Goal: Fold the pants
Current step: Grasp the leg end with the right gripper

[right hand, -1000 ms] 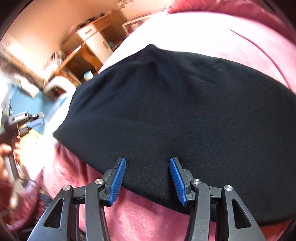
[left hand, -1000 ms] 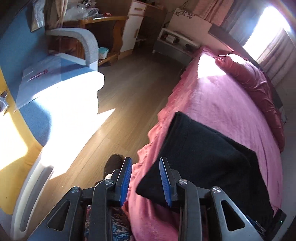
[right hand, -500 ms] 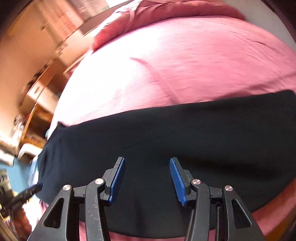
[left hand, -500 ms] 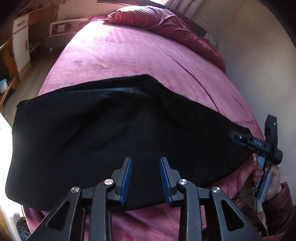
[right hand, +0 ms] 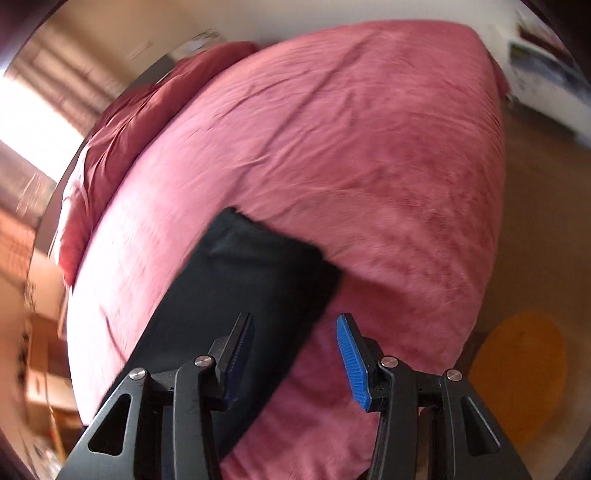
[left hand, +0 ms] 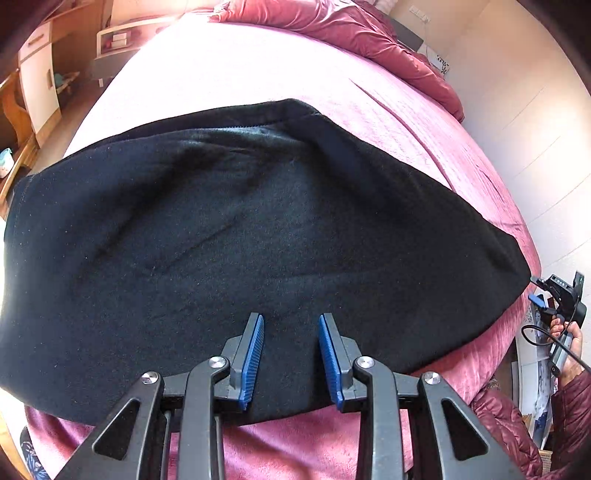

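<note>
**Black pants lie across the pink bed, both your grippers held open above them**

The black pants [left hand: 258, 236] lie spread flat across the near part of the bed's pink cover [left hand: 280, 62], running from the left edge to the right edge in your left wrist view, with a few shallow creases in the cloth. In your right wrist view, which is blurred, one end of the pants [right hand: 251, 295] shows as a dark band ending partway up the cover [right hand: 369, 166].

Your left gripper [left hand: 290, 350] hangs over the near hem of the pants, its blue-padded jaws apart with nothing between them. Your right gripper [right hand: 295, 350] sits over the end of the pants, jaws wide apart; its left pad is over the black cloth, its right pad over the pink cover. Whether either gripper touches the fabric, you cannot tell.

At the right edge of your left wrist view, your right hand [left hand: 569, 343] holds the other gripper just beside the corner of the pants. Red pillows [left hand: 354, 33] lie along the far end of the bed. An orange rug [right hand: 524, 373] lies on the floor beside the bed.
</note>
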